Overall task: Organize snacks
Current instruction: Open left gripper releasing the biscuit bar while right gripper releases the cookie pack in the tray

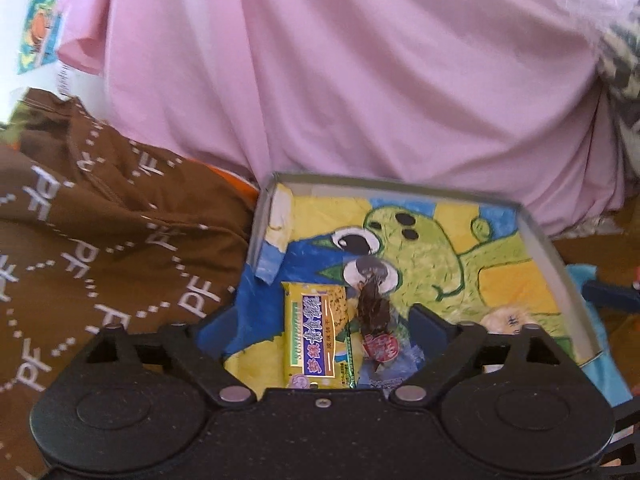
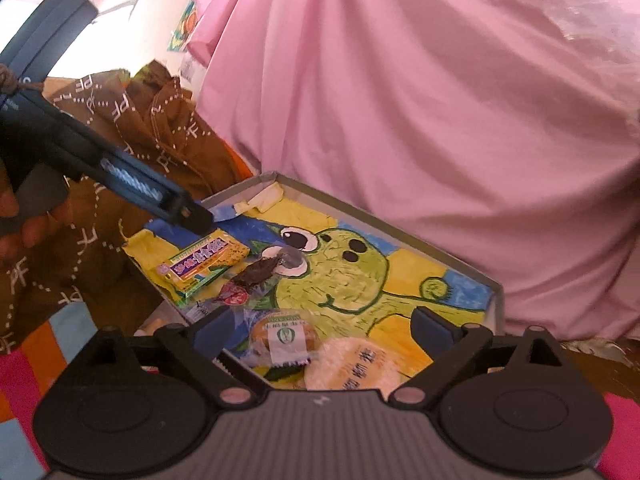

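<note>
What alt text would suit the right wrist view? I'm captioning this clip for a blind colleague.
A shallow box lined with a green cartoon drawing holds snacks: a yellow biscuit pack, a dark wrapped candy, a round pastry and a rice cracker. The open right gripper hovers over the last two, while the left gripper reaches in above the biscuit pack; pink cloth lies behind.

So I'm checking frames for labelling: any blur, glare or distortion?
Left wrist: fisheye bends the box rim, pink sheet soft, yellow biscuit pack fairly sharp. Right wrist: blown-out white top left, left gripper blurred.
</note>
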Demonstrator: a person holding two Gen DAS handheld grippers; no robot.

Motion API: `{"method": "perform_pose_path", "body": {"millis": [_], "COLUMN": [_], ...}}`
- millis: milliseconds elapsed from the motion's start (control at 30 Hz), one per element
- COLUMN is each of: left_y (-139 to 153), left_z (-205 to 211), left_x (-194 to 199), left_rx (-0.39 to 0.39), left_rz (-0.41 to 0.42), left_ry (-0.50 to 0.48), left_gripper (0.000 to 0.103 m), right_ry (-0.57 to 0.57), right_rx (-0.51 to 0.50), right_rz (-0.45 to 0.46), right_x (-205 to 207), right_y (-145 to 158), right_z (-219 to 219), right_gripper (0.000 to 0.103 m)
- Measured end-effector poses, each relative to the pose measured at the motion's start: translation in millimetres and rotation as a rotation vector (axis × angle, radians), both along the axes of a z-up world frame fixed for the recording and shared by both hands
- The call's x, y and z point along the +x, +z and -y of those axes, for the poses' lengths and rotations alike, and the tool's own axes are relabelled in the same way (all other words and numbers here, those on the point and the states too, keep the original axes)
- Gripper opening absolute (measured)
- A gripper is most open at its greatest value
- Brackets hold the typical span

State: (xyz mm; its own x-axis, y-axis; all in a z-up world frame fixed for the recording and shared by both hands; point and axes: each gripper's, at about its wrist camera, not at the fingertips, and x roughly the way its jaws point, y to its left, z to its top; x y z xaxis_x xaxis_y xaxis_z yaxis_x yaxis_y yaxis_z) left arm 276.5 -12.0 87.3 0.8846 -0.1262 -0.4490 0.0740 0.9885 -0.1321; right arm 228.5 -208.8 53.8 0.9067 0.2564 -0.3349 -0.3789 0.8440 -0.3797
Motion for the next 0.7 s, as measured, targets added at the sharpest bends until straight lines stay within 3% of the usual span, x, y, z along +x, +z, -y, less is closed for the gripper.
{"method": "perform_pose_path", "body": {"millis": [333,700], "left_y": [25,35], "left_z": [-14,-24], "left_x": [-63,-125], "left_rx": [-0.035,-0.042], "left_rz": [0.036,0.032], "left_ry": [0.022,0.034], "left_gripper": [0.102,0.102], "right_ry": [0.005,0.039], "right_rx": [0.078,0.035], "right_rz": [0.01,-0.019], "right_x": [-61,-129], "right_y": [29,33], "right_z": [18,22], "right_gripper": [0.103,0.103]}}
